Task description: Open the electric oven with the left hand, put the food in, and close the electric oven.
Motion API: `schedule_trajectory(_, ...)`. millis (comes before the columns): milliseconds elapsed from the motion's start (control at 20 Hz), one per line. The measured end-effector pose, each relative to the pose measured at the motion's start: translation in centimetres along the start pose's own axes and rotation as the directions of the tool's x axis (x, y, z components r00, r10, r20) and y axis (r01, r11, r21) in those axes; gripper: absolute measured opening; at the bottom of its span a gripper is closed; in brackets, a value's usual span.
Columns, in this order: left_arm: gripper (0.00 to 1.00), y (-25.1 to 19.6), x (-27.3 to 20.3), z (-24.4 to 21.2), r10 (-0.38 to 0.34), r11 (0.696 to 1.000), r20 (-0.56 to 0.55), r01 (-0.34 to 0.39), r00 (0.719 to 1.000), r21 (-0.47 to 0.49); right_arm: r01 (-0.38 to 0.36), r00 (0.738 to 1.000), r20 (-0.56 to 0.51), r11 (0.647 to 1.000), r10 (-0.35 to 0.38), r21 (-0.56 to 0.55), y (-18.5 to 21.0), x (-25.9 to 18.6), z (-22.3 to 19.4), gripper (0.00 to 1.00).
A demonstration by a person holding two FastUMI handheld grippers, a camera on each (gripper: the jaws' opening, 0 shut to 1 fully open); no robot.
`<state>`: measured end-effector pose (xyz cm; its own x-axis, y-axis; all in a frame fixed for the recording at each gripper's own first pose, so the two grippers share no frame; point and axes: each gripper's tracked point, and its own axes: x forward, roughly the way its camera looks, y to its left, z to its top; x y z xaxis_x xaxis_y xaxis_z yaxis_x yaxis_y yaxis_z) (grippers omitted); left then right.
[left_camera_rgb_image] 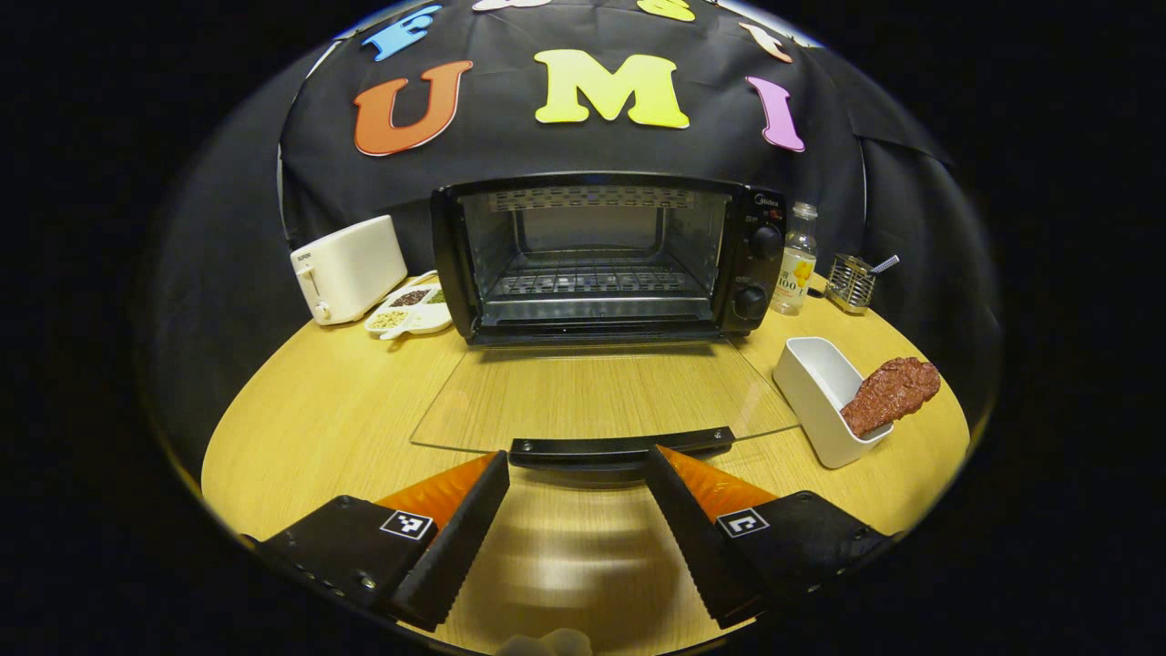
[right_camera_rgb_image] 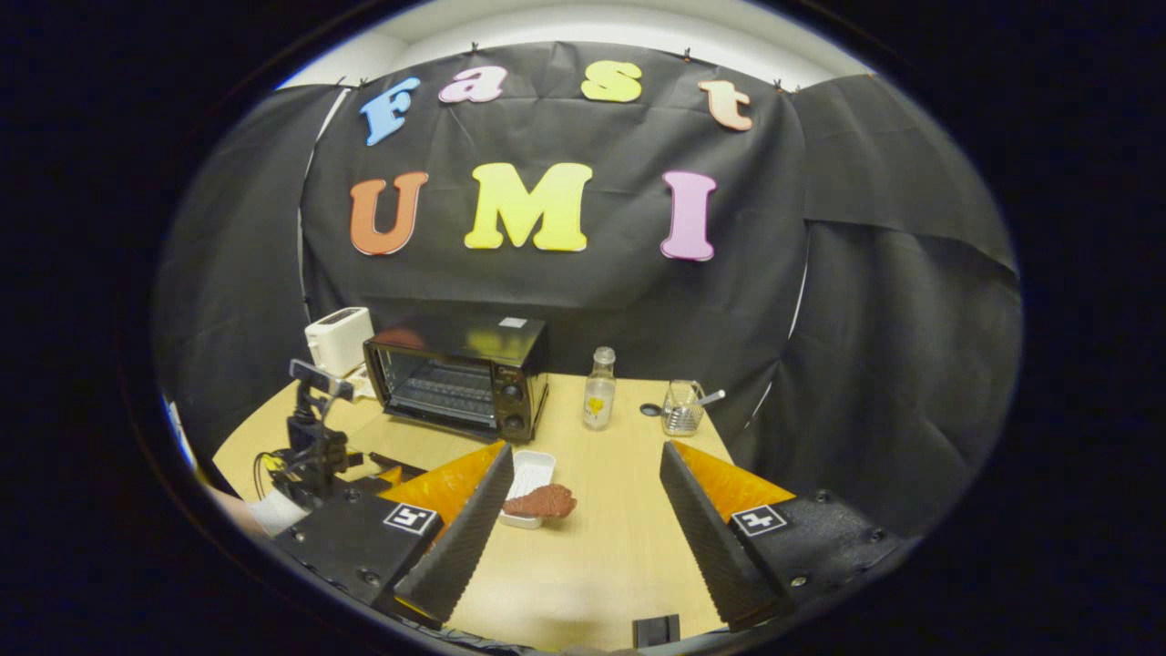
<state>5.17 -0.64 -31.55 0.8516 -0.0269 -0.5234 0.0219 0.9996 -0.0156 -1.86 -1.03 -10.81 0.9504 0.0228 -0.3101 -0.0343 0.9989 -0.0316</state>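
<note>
Looking along my left gripper (left_camera_rgb_image: 577, 474), I see its fingers spread wide with nothing between them, their tips just short of the black handle (left_camera_rgb_image: 621, 447) of the electric oven's glass door (left_camera_rgb_image: 601, 394), which lies folded all the way down, flat over the wooden surface (left_camera_rgb_image: 310, 410). The electric oven (left_camera_rgb_image: 606, 255) stands open at the back of the surface, its wire rack (left_camera_rgb_image: 592, 281) bare inside. To its left are a white toaster (left_camera_rgb_image: 348, 269) and a divided dish of grains (left_camera_rgb_image: 408, 308); to its right stand a small bottle (left_camera_rgb_image: 798, 259) and a wire holder (left_camera_rgb_image: 851, 282). The food (left_camera_rgb_image: 890, 394), a brown lumpy piece, rests on the near end of a white tray (left_camera_rgb_image: 818, 387), sticking out over its rim, to the right of the open door. In the right gripper view, my right gripper (right_camera_rgb_image: 583, 492) is also wide open and holds nothing, hovering above the surface with the food and tray ahead between its fingers, well apart from them. At the left of that view the left gripper's body sits in front of the oven.
</note>
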Motion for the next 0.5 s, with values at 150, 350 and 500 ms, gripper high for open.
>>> schedule_trajectory(150, 0.97, 1.0, -3.6, 1.0, 0.017, 1.0, 0.04, -0.017, 0.999, -0.011, -0.046, 0.997, -0.061, 0.999, 0.048, 0.021, -0.6, 2.4, -2.0, 1.0)
schedule_trajectory(350, 0.96, 1.2, -9.1, 3.9, 0.023, 0.999, 0.117, -0.02, 0.993, -0.025, -0.123, 0.977, -0.17, 0.991, 0.132, 0.06, -1.0, 7.4, -5.6, 0.95)
schedule_trajectory(500, 0.97, 0.6, -13.1, 8.0, 0.031, 0.999, 0.201, -0.024, 0.979, -0.035, -0.202, 0.932, -0.278, 0.97, 0.233, 0.136, -0.2, 11.5, -9.3, 0.83)
